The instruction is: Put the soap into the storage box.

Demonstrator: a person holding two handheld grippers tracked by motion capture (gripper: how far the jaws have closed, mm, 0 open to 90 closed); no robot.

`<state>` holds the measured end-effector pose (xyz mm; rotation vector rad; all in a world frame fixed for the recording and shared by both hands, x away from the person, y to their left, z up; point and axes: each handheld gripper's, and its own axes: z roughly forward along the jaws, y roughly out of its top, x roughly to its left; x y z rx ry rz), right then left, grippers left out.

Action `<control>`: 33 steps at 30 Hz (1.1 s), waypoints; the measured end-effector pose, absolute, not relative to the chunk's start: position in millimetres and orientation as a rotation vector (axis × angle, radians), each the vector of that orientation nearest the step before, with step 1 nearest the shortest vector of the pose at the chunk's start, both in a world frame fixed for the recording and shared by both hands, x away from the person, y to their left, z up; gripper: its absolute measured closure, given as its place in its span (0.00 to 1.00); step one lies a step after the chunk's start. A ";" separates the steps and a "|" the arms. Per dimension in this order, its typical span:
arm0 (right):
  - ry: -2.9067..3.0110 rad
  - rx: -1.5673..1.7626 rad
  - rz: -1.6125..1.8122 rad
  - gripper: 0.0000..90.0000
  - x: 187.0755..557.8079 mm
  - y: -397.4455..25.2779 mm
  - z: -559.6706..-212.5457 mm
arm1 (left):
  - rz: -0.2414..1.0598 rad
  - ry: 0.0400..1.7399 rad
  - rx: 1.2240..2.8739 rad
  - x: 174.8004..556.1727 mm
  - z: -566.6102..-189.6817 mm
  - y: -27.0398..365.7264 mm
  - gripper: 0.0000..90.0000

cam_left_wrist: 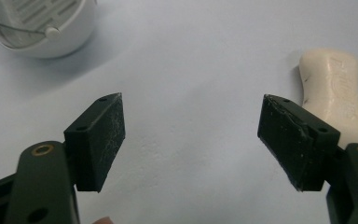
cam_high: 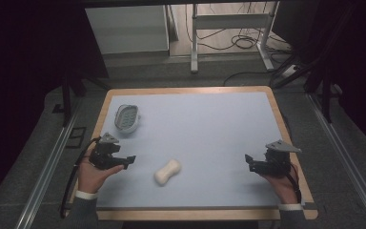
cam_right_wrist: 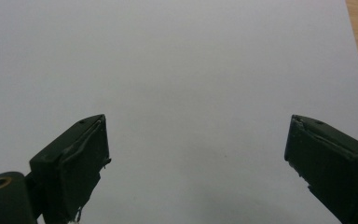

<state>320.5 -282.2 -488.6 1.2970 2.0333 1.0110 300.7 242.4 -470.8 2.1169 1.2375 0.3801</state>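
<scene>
the left gripper, jaws spread wide and holding nothing, hovers low over the pale blue table just to the left of a cream bar of soap, which lies flat and slightly slanted near the front of the mat. in the left gripper view the soap sits beyond the right jaw, off the line between the pads, so a grasp here would likely miss; the sounder move looks to be swinging the gripper toward the soap until the bar's narrow waist lies between both jaws, then lowering until the pads nearly touch the mat before closing. a firm but gentle squeeze across the waist should keep the smooth bar from squirting out. behind and to the left of the soap, well apart from it, a white soap dish with a slotted insert waits near the table's wooden edge, seemingly the bar's destination. far to the right of the soap, the right gripper is likewise spread open and empty, resting over bare mat.
</scene>
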 end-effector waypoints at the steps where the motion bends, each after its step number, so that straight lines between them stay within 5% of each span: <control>1: 2.033 1.297 1.011 0.07 320.5 -282.2 -488.6 | 0.380 1.237 2.117 300.7 -470.8 242.4 0.26; 33: 2.027 1.300 0.953 0.07 319.6 -285.3 -489.2 | 0.357 1.115 2.264 307.4 -441.7 202.2 0.23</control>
